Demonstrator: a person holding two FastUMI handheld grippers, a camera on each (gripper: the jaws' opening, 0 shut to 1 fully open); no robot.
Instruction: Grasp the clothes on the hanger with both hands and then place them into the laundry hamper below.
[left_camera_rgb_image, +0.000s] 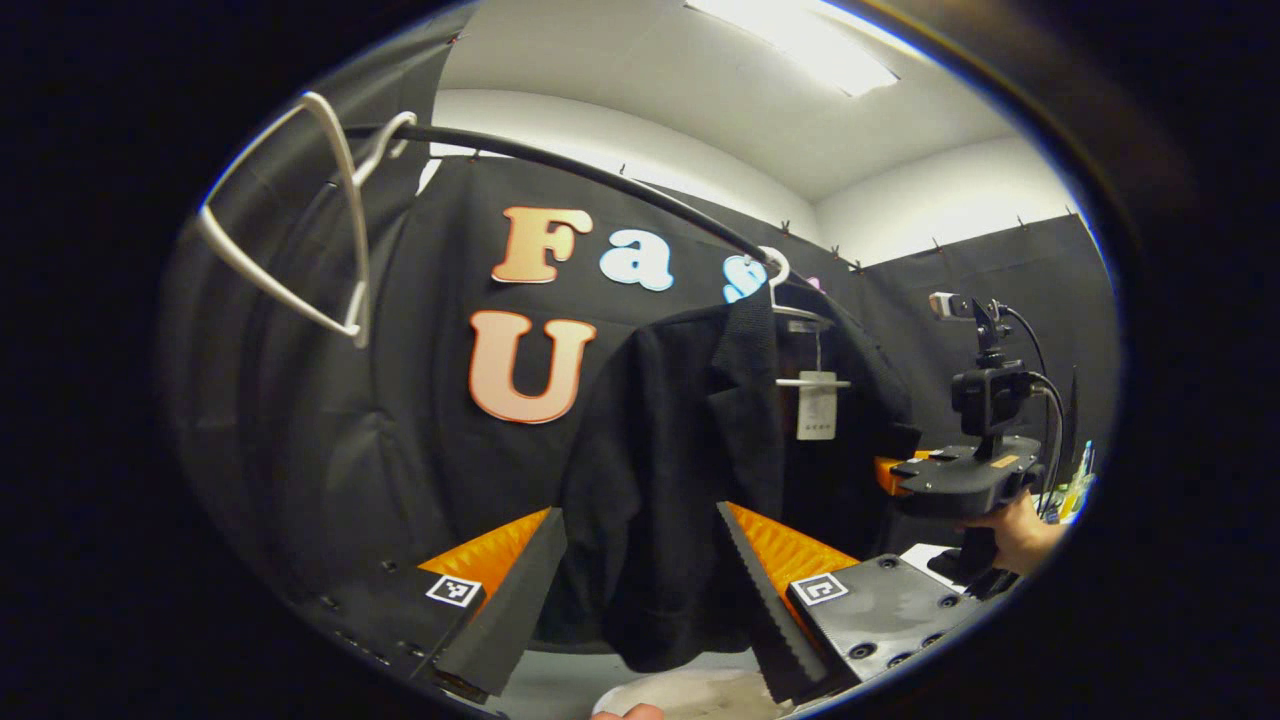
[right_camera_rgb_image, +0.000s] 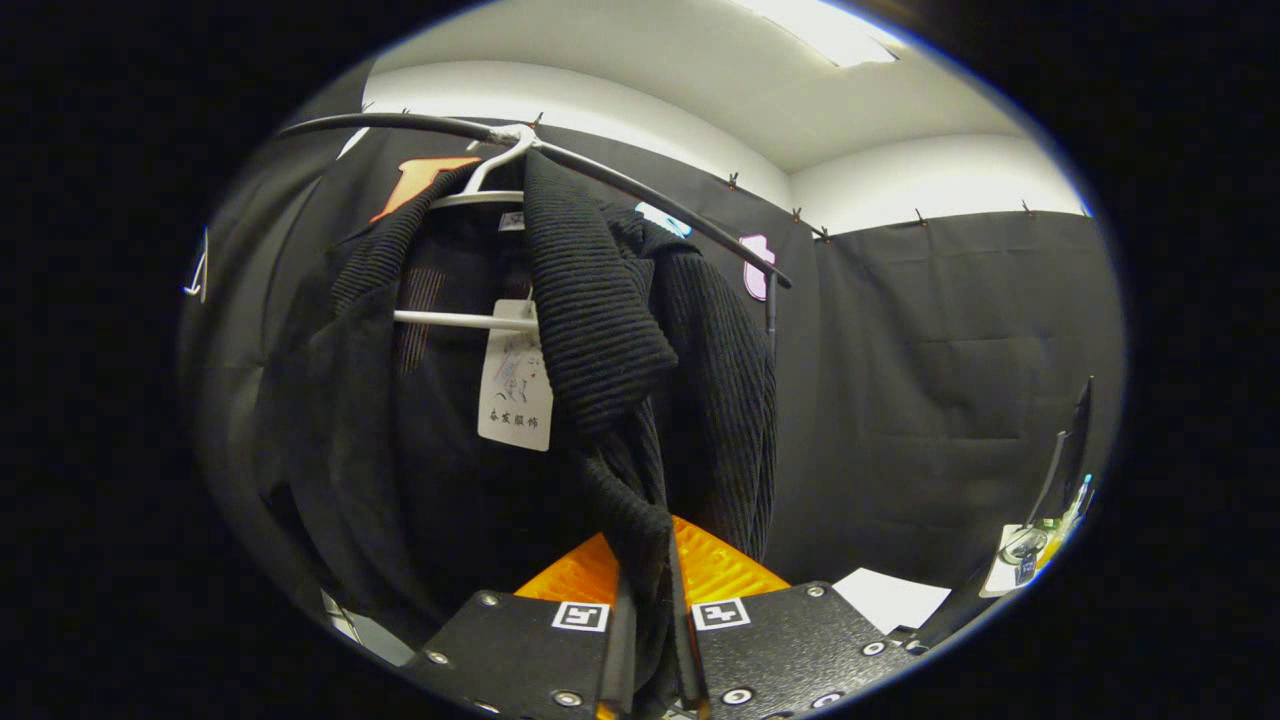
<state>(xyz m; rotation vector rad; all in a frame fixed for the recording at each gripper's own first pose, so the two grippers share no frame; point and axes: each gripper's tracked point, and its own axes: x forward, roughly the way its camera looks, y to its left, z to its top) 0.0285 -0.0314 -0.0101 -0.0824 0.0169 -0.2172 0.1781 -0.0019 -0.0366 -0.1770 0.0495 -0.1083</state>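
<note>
In the right gripper view, the right tool (right_camera_rgb_image: 648, 640) was clenched on the front edge of the black jacket (right_camera_rgb_image: 600, 330), a ribbed fold of cloth pinched between its two fingers at the bottom of the picture. In the left gripper view, the left tool (left_camera_rgb_image: 640, 590) stood released, its fingers spread wide on either side of the jacket's lower side panel, with cloth between them but not yet pressed. Farther off in that view, a hand (left_camera_rgb_image: 1015, 530) held the right tool against the jacket's other side. The jacket hung on a white hanger (right_camera_rgb_image: 480, 190) from the black rail (left_camera_rgb_image: 600, 180), with a paper tag (right_camera_rgb_image: 515, 390) dangling inside; an empty hanger (left_camera_rgb_image: 320, 230) hung farther along the rail.

The grasping step looked half done. The next move would likely call for the left tool to close on the cloth, then for both to lift the jacket off its hanger and lower it toward the hamper.
</note>
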